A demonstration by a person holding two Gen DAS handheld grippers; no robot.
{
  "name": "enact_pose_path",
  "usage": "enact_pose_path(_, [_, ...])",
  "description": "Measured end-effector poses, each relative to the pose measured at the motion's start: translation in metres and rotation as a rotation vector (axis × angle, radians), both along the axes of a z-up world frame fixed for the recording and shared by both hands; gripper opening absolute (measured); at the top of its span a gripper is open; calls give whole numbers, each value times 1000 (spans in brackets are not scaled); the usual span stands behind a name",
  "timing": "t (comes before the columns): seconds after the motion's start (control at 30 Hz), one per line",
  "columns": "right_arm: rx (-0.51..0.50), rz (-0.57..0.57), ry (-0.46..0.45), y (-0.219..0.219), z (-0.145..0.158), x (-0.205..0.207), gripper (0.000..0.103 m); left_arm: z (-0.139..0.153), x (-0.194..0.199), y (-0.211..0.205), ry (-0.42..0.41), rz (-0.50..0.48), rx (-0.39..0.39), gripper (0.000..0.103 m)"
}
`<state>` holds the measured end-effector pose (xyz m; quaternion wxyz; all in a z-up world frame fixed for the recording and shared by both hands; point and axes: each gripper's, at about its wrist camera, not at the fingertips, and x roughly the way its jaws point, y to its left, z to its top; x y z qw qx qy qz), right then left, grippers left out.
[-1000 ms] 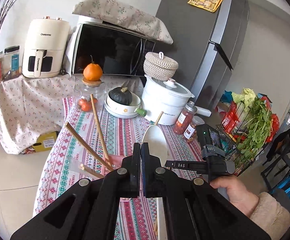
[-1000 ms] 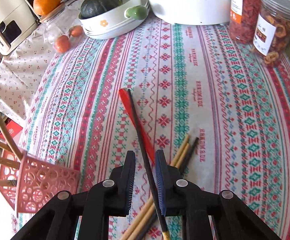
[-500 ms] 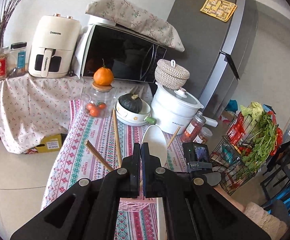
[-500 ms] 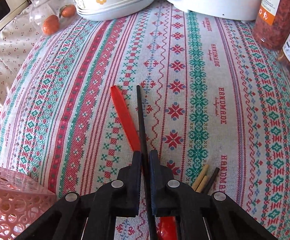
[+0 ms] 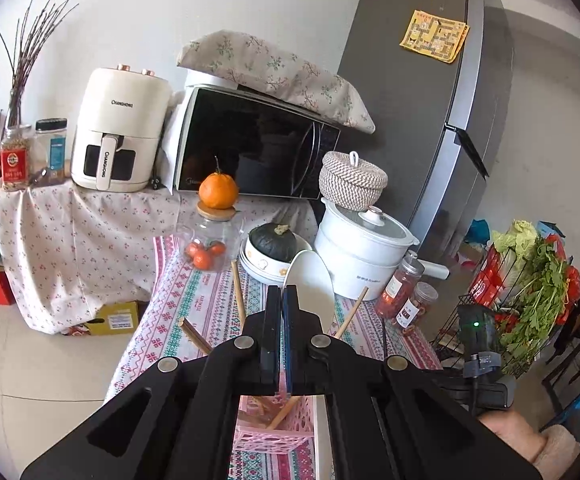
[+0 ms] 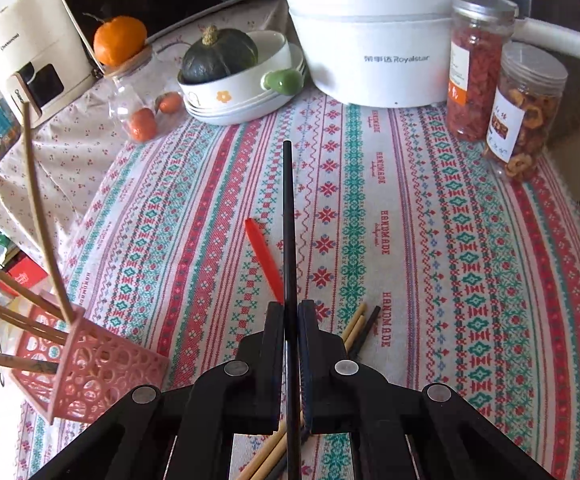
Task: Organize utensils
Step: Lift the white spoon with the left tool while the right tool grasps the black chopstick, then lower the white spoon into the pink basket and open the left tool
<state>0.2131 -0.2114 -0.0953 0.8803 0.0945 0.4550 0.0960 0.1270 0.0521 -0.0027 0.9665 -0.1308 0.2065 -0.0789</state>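
Observation:
My right gripper (image 6: 291,312) is shut on a black chopstick (image 6: 288,216) and holds it above the patterned tablecloth (image 6: 430,240), tip pointing away. A red utensil (image 6: 265,254) and several wooden and dark chopsticks (image 6: 356,328) lie on the cloth below it. My left gripper (image 5: 281,296) is shut on the rim of a pink perforated basket (image 5: 274,432) that holds wooden chopsticks (image 5: 237,292) and a white spoon (image 5: 310,280). The basket also shows at the lower left of the right wrist view (image 6: 86,372), tilted.
At the table's far end stand a white cooking pot (image 6: 378,40), a bowl with a dark squash (image 6: 226,68), a glass jar with an orange on top (image 6: 130,92) and two snack jars (image 6: 502,92). A vegetable rack (image 5: 530,292) stands right of the table.
My right gripper has shut on the black chopstick and lifted it off the cloth. My left gripper has risen with the basket, tilting the view up.

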Motion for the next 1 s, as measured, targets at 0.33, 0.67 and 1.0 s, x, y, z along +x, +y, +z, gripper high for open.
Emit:
enact_pose_path(0.33, [20,8,-196,2,61,-57,5,-7,3,-28,-140,128,69,0])
enact_pose_path(0.67, [65,14,-251,-11,82,-70,5,-38,32,-52,-176,220,166,0])
enact_pose_path(1.0, [75,18,-249,-13,83,-71,5,-67,41,-63,-191,254,248,0])
